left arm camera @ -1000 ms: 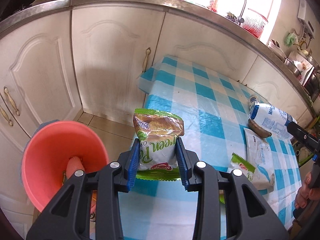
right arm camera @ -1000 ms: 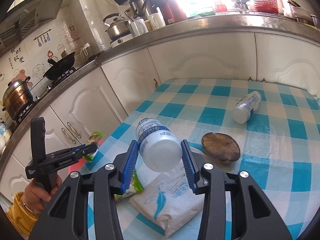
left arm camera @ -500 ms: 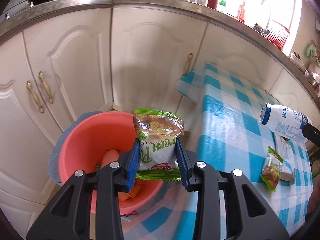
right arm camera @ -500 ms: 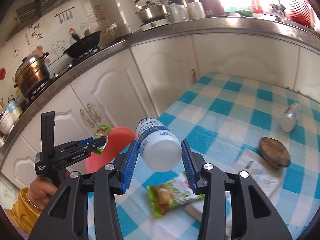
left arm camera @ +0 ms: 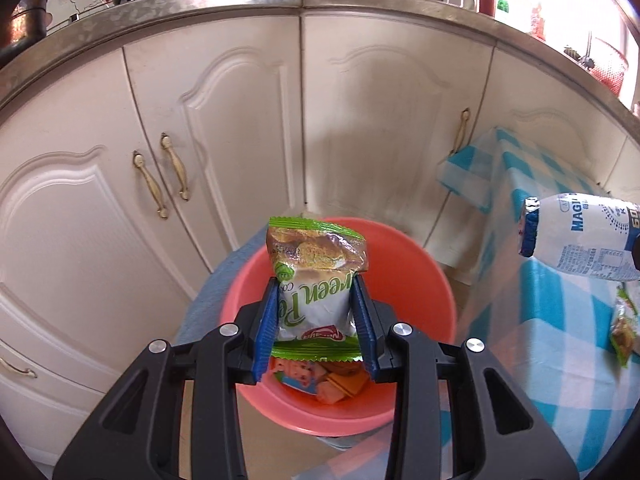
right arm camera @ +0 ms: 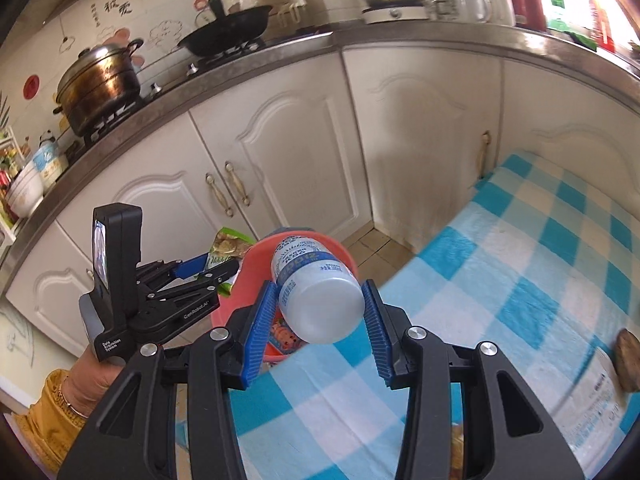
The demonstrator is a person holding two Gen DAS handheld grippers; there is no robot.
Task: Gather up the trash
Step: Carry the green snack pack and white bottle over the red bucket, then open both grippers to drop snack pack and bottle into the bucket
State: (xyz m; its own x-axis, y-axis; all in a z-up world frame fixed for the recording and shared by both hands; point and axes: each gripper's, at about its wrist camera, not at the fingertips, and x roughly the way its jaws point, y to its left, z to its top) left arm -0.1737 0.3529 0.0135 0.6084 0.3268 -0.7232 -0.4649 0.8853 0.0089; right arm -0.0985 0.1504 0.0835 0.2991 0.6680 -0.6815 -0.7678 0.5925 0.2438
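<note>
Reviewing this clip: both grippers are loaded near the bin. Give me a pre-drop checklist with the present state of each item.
1. Left gripper clamped on snack packet: ok.
2. Packet over red bin opening: ok.
3. Right gripper clamped on white bottle: ok.
4. Bottle over the bin: not ok, it hangs at the table edge, beside the bin.
5. Room left in bin: ok, only a few wrappers at the bottom.
6. Bottle capped or empty: cannot tell.

I am seeing the green-and-white snack packet [left arm camera: 316,280] standing upright at the frame centre, over the pink bin [left arm camera: 404,276] holding wrappers. The white bottle [right arm camera: 316,292] with blue label is lying tilted at centre, base facing me.
</note>
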